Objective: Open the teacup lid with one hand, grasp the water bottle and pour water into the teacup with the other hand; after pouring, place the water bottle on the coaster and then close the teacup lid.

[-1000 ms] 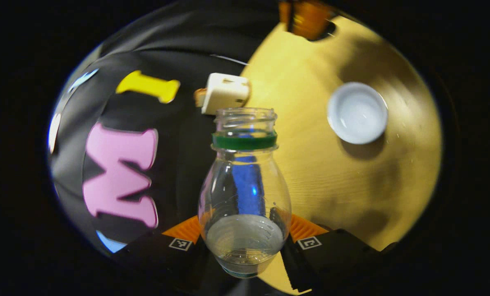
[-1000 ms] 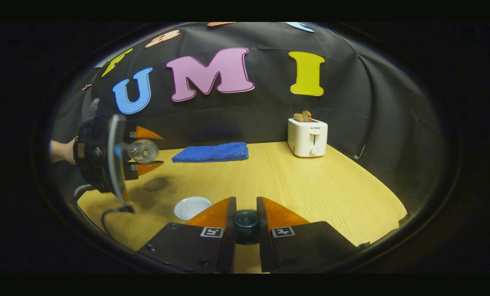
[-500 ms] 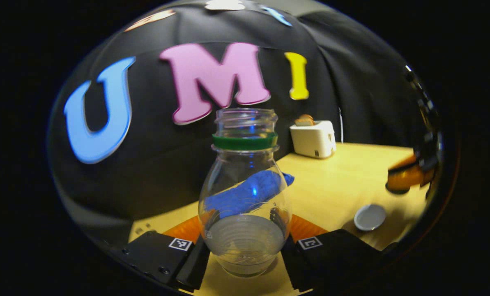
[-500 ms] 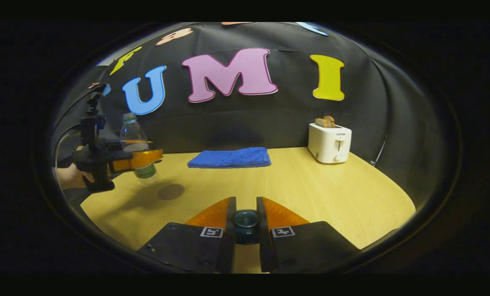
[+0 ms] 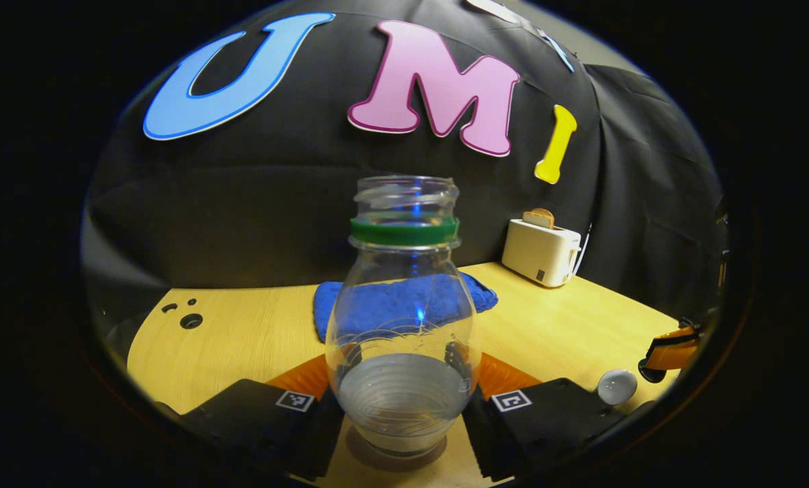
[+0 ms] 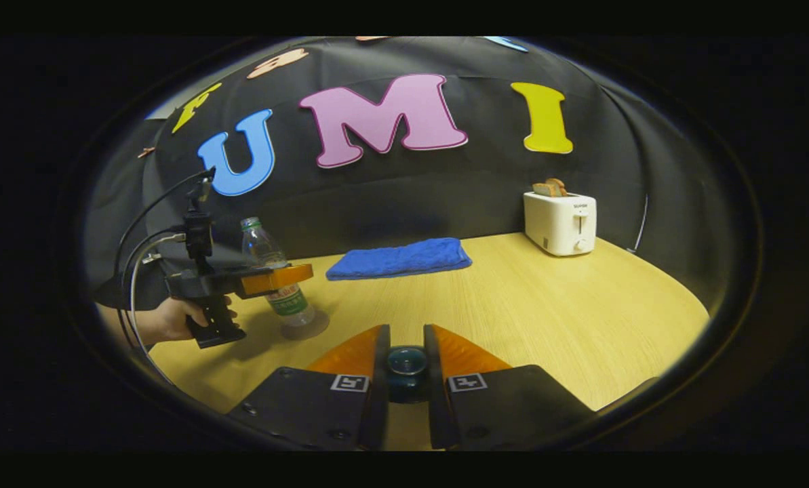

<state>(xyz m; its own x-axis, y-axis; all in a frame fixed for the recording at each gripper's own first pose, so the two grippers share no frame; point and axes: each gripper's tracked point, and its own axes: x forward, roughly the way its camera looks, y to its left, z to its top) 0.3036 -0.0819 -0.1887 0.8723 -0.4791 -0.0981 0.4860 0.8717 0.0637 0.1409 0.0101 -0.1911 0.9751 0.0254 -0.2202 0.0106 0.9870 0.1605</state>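
Left tool (image 5: 404, 400) pinches the uncapped water bottle (image 5: 402, 318) low on its body, upright, base on or just over the brown coaster (image 5: 396, 457). Judgement: settle it flat and centred, then spread the fingers slowly so it doesn't tip. Right tool (image 6: 405, 369) pinches the dark teacup lid (image 6: 406, 362) by its knob above the table (image 6: 546, 305). White teacup (image 5: 616, 386) sits off right, well apart; lid goes there next.

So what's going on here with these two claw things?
A person holds a claw in each hand. The left claw grips an uncapped water bottle, upright and set on or just above a round coaster on the table. The right claw pinches the dark knob of the teacup lid.
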